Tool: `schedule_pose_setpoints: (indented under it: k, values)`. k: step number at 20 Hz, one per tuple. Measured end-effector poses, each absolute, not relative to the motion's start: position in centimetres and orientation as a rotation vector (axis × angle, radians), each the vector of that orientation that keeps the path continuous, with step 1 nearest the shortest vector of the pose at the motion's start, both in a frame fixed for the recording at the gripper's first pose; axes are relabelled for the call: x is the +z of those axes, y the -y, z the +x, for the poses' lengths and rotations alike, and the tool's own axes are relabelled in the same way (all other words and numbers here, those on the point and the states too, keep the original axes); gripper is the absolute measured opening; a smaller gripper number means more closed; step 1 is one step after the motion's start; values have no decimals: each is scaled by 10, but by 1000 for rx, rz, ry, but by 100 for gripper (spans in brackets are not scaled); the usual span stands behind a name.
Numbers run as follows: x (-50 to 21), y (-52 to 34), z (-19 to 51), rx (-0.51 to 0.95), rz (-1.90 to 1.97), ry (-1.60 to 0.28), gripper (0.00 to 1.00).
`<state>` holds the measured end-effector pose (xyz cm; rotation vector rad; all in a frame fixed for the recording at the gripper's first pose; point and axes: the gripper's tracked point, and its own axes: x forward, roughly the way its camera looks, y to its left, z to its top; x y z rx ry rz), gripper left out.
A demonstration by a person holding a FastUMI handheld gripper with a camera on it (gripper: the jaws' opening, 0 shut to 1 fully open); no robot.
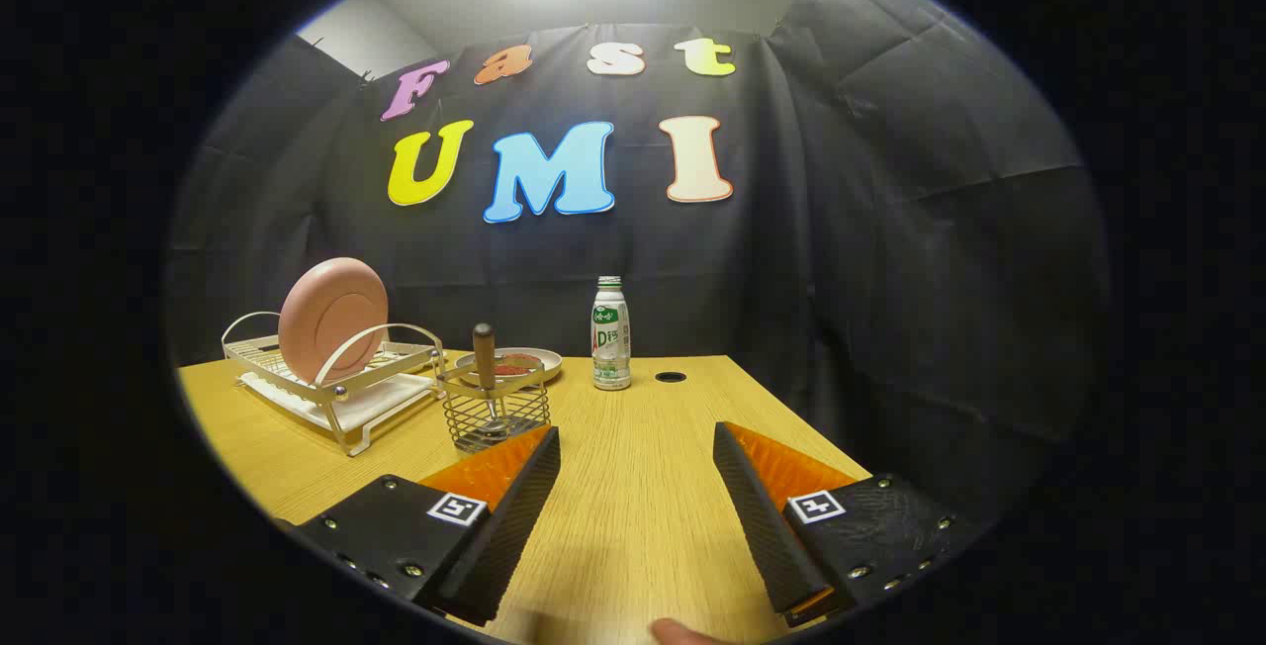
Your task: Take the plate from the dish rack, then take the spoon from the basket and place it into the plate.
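Note:
A pink plate (pixel 331 319) stands on edge in the white wire dish rack (pixel 297 383) at the far left of the wooden table. To the right of the rack is a small wire basket (pixel 495 413) with a spoon standing in it, its brown handle (pixel 484 353) sticking up. My gripper (pixel 638 437) is open with nothing between its fingers. It hovers above the table, and the basket is just ahead of the left finger (pixel 524 506). The plate and rack lie further ahead to the left.
A shallow dish (pixel 539 363) with something reddish in it sits behind the basket. A small white bottle with a green cap (pixel 610 333) stands near the table's far edge, beside a round hole (pixel 671 377) in the tabletop. A fingertip (pixel 682 633) shows below the fingers.

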<state>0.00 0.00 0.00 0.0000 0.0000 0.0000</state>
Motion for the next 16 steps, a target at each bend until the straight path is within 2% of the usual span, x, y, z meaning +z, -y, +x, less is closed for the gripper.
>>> schedule_pose_setpoints:
  k: [8, 16]
  values:
    - [1, -1, 5, 2, 2, 4, 95]
    - [6, 5, 68, -13, 27, -7, 95]
